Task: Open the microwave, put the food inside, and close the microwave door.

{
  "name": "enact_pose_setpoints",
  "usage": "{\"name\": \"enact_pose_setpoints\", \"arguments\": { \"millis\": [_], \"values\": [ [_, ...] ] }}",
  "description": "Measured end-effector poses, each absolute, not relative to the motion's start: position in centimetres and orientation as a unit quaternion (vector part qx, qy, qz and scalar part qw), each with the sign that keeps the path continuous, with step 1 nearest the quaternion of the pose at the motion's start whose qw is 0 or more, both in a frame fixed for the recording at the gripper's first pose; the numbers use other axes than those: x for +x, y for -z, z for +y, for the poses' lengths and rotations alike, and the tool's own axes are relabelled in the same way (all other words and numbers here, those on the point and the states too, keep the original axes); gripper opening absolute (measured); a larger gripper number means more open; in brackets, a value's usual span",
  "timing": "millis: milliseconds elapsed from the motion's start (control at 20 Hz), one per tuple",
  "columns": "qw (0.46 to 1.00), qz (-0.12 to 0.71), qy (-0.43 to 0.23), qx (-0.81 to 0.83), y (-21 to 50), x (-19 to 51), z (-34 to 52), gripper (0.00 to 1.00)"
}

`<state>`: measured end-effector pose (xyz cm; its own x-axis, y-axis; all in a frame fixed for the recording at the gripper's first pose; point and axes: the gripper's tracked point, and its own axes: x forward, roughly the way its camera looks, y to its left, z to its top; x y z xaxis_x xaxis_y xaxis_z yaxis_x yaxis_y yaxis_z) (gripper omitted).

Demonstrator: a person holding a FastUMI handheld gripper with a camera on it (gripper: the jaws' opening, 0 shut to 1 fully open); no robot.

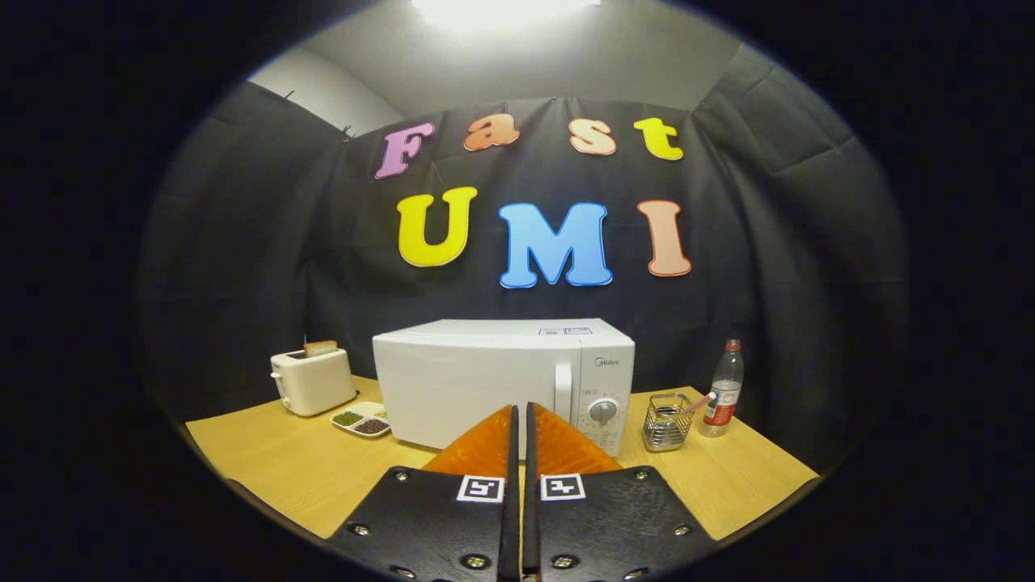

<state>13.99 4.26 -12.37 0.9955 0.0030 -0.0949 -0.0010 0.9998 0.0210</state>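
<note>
The microwave (503, 380) sits mid-desk (275, 461), door closed, its vertical handle (563, 391) beside the dial panel; the door looks rigid and probably swings easily if hooked there. The claw (520, 424), well short of the microwave, has its fingers nearly together, holding nothing
</note>
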Motion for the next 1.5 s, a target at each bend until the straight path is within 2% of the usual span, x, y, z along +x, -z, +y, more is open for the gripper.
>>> {"name": "enact_pose_setpoints", "arguments": {
  "millis": [100,300,450,850,950,1050,1100,1150,1500],
  "values": [
    [0.999,0.045,-0.023,0.020,11.5,10.0,4.4,0.02],
    [1.000,0.005,-0.024,0.004,7.1,4.8,2.6,0.02],
    [1.000,-0.007,-0.006,-0.028,5.8,3.0,1.6,0.02],
    [0.999,0.005,-0.012,-0.029,4.9,0.2,1.1,0.02],
    [0.999,-0.010,-0.013,-0.031,4.1,-0.3,1.2,0.31],
    [0.999,-0.015,-0.003,-0.032,3.8,-0.5,1.0,0.67],
    [0.999,-0.009,-0.003,-0.035,4.1,-0.8,1.0,0.89],
    [0.999,-0.006,-0.004,-0.039,4.4,-0.8,1.3,0.99],
    [0.999,-0.004,-0.004,-0.041,4.5,-0.5,1.3,0.97]
  ]
}}
